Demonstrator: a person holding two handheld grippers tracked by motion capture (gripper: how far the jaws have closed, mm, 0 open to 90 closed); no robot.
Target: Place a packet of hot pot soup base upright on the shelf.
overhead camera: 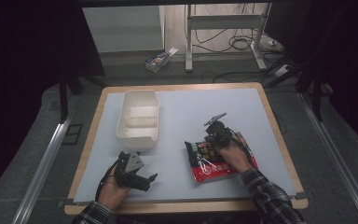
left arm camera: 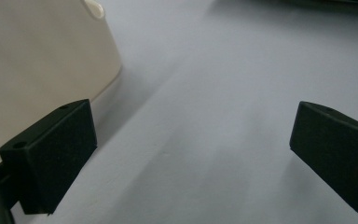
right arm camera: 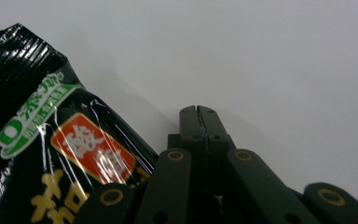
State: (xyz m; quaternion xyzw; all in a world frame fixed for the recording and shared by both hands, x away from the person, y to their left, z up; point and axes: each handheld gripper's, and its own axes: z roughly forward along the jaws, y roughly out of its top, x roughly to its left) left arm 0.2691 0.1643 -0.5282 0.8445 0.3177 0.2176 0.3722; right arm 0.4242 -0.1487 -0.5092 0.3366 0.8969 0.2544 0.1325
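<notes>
Packet lies on the surface under our right tongs, pressed together and empty; left tongs gape beside the tub. Next, we judge, comes gripping it.

Bare pale-grey tabletop lies open from 12 to 3 o'clock. A cream plastic tub blocks 10 o'clock; a red-and-black crinkled snack packet blocks 4 o'clock.
</notes>
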